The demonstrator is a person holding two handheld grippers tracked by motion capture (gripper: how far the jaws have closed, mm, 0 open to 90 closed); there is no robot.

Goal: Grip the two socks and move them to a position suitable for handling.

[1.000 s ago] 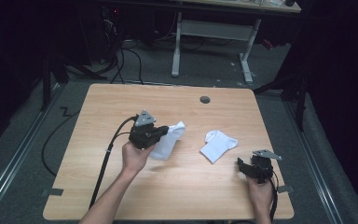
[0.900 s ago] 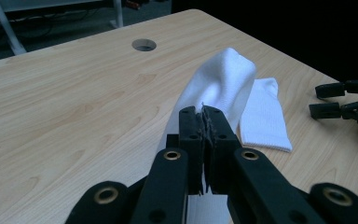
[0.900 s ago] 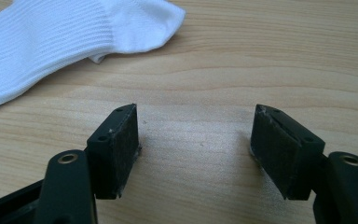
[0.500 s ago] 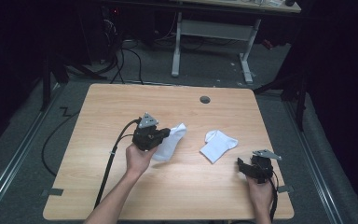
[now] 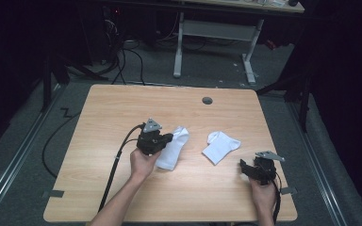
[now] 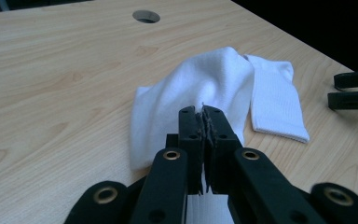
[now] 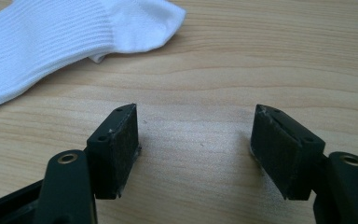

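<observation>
My left gripper [image 5: 166,138] is shut on the edge of a white sock [image 5: 174,149], pinching the cloth between its pads [image 6: 204,122]. The rest of that sock [image 6: 191,88] is bunched on the wooden table ahead of the jaws. A second white sock [image 5: 220,147] lies flat to the right, apart from the first, and it sits beyond the held one [image 6: 275,100] in the left gripper view. My right gripper [image 5: 246,168] rests low near the table's front right, open with nothing between its jaws [image 7: 196,149]. The second sock [image 7: 60,37] lies ahead of it to the left.
The light wooden table [image 5: 122,108] has a round cable hole [image 5: 207,100] near its far edge. A black cable [image 5: 115,169] trails from the left gripper over the front edge. The right gripper's jaws [image 6: 354,91] show at the far right of the left gripper view.
My left hand has sunk a little and drifted right with the sock, so more of the cloth now lies on the table. The right hand has stayed still.
</observation>
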